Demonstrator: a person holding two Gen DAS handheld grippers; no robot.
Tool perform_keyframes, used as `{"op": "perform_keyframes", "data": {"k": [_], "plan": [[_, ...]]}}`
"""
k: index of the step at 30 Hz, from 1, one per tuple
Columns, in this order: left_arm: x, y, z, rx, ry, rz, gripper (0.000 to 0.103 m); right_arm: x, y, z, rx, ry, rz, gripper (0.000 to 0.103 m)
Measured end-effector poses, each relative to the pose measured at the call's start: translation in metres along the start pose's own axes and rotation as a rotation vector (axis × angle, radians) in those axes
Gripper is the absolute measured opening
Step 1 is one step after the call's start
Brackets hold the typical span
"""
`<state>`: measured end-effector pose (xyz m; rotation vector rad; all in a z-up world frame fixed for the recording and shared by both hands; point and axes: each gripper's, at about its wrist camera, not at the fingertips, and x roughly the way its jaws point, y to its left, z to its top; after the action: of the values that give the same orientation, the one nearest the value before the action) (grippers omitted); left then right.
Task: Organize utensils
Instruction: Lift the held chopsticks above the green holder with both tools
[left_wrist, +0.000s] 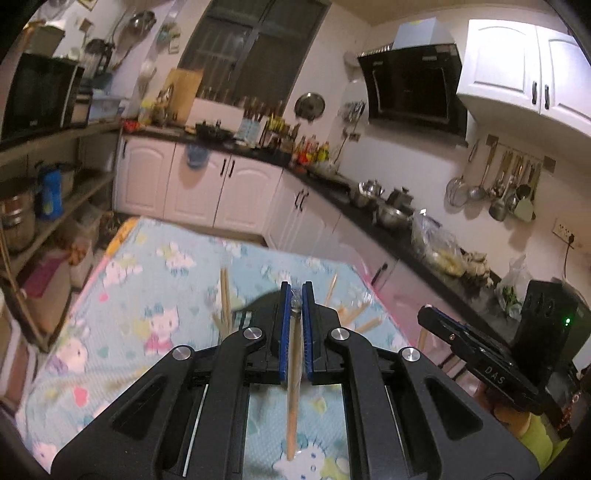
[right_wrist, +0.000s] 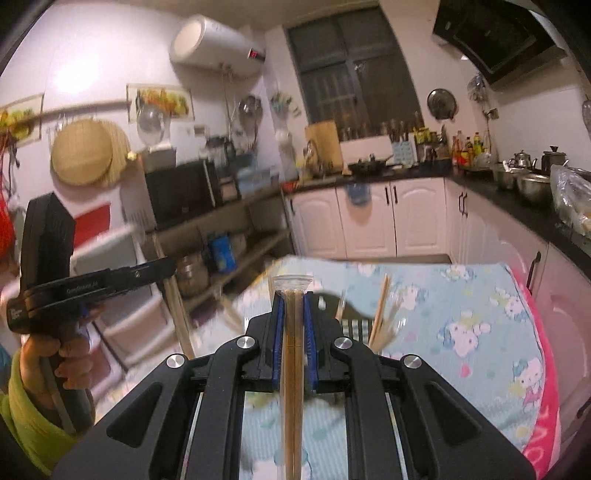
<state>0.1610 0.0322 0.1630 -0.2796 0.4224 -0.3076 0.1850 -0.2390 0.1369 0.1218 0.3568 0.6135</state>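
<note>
My left gripper (left_wrist: 296, 291) is shut on a wooden chopstick (left_wrist: 293, 384) that runs back between the blue pads, held above the table. My right gripper (right_wrist: 291, 299) is shut on a pair of chopsticks in a clear plastic sleeve (right_wrist: 292, 369), also held above the table. A dark utensil holder (right_wrist: 352, 325) with several wooden chopsticks (right_wrist: 380, 314) standing in it sits on the table ahead; it also shows in the left wrist view (left_wrist: 255, 314), mostly hidden behind the fingers. The right gripper shows in the left wrist view (left_wrist: 476, 350), and the left one in the right wrist view (right_wrist: 92, 284).
The table carries a light blue cartoon-print cloth (left_wrist: 147, 295) with a pink edge (right_wrist: 543, 369). White cabinets and a dark counter (left_wrist: 369, 210) with pots run behind and to the right. Open shelves (left_wrist: 55, 206) stand at the left.
</note>
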Motion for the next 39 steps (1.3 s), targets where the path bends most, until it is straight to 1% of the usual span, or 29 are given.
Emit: {"op": "perform_keyframes", "data": {"k": [6,9,11,17,22,26,28,36,39], "plan": [[-0.001,-0.010,0.027,0.021,-0.074,0.021,0.002,0.005,-0.017,0.022,0.048,-0.093,-0.022,0.010],[0.000,-0.013,0.039,0.038,-0.122,0.048,0.002,0.008,-0.023,0.032,0.056,-0.131,-0.047,0.010],[0.002,-0.015,0.047,0.063,-0.163,0.093,0.002,0.012,-0.023,0.039,0.038,-0.164,-0.076,0.010],[0.012,-0.012,0.064,0.060,-0.232,0.159,0.002,0.030,-0.025,0.054,-0.027,-0.252,-0.153,0.010],[0.022,-0.014,0.066,0.074,-0.282,0.201,0.002,0.050,-0.027,0.060,-0.056,-0.295,-0.204,0.011],[0.034,-0.015,0.064,0.082,-0.298,0.208,0.002,0.065,-0.026,0.058,-0.101,-0.323,-0.256,0.011],[0.043,-0.014,0.060,0.078,-0.292,0.206,0.002,0.074,-0.029,0.057,-0.107,-0.333,-0.286,0.011],[0.071,-0.007,0.040,0.067,-0.259,0.215,0.002,0.106,-0.038,0.044,-0.085,-0.330,-0.364,0.011],[0.078,-0.004,0.033,0.067,-0.253,0.213,0.002,0.115,-0.039,0.035,-0.087,-0.333,-0.376,0.011]]}}
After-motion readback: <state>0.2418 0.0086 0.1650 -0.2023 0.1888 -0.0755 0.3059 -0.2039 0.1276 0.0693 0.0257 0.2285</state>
